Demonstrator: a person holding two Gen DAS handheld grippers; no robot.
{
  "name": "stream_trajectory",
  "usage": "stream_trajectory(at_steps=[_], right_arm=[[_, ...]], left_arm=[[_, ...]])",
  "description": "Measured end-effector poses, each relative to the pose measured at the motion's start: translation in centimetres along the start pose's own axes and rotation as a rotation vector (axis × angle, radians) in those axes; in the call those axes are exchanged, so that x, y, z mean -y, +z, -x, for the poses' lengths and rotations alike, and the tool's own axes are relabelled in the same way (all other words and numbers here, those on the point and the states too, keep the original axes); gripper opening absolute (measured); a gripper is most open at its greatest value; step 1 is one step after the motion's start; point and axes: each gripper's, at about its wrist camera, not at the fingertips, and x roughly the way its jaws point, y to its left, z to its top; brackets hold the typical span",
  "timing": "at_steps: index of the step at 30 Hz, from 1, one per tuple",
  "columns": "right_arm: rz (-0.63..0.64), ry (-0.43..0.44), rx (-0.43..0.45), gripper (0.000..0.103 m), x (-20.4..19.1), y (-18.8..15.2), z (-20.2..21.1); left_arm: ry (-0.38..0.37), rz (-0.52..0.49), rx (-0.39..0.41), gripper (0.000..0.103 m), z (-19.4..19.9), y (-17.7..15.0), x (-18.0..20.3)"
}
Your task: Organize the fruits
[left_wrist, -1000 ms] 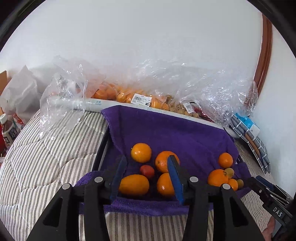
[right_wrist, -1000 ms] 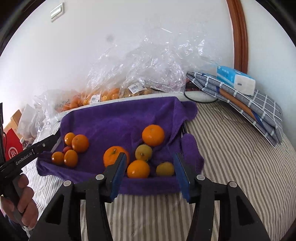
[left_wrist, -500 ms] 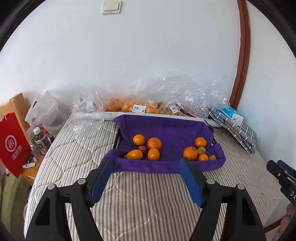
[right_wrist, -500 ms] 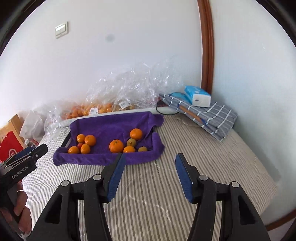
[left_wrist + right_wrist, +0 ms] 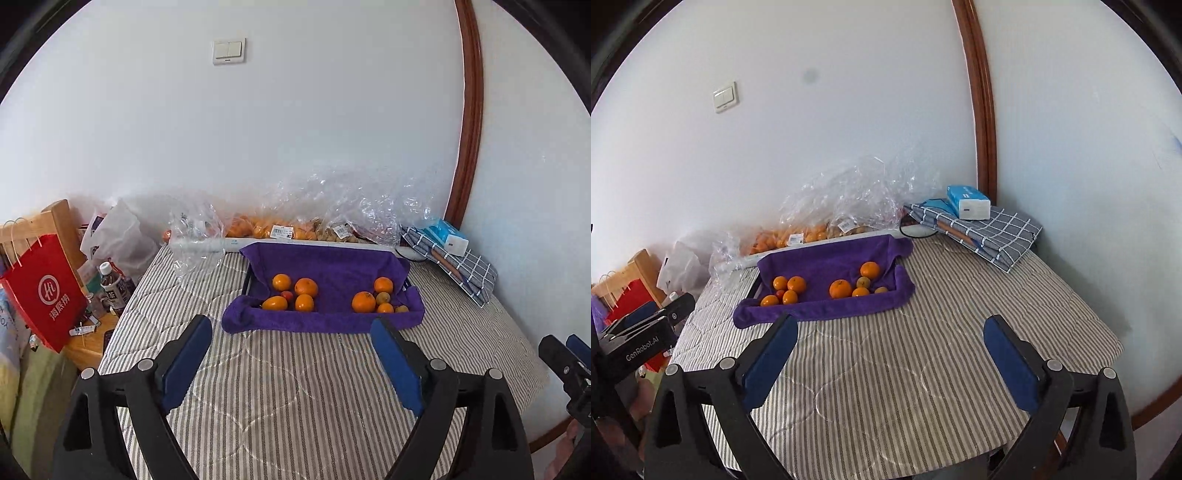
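A purple towel (image 5: 332, 266) (image 5: 827, 267) lines a tray on the striped bed. On it lie two groups of fruit: oranges and a small red fruit on the left (image 5: 295, 293) (image 5: 785, 290), oranges and small yellow-green fruits on the right (image 5: 376, 301) (image 5: 857, 286). My left gripper (image 5: 291, 332) hangs well back from the towel's near edge, its jaws opening with nothing between them. My right gripper (image 5: 890, 328) is also far back over the bed, jaws opening wide and empty.
Clear plastic bags with more oranges (image 5: 266, 227) (image 5: 790, 236) line the wall behind the tray. A folded checked cloth with a blue tissue pack (image 5: 448, 240) (image 5: 967, 201) lies at the back right. A red paper bag (image 5: 48, 291) and a bottle (image 5: 112, 286) stand left of the bed.
Both grippers have pulled back and up from the fruit on the towel, and both have spread their jaws wide. The fruit stays in two groups on the towel.
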Motion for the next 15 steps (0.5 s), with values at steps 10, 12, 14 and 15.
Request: stream_trajectory(at_steps=[10, 12, 14, 15], right_arm=[[-0.004, -0.003, 0.008, 0.1, -0.1, -0.8, 1.8], [-0.006, -0.004, 0.011, 0.1, -0.2, -0.8, 1.9], [-0.007, -0.009, 0.014, 0.1, -0.2, -0.7, 1.9], [-0.005, -0.011, 0.014, 0.1, -0.3, -0.7, 2.0]], left_arm=[[0.02, -0.015, 0.031, 0.089, 1.7, -0.1, 0.4], [0.03, -0.02, 0.029, 0.089, 1.6, -0.1, 0.4], [0.028, -0.02, 0.027, 0.089, 1.6, -0.1, 0.5], [0.03, -0.018, 0.029, 0.089, 1.6, -0.1, 0.5]])
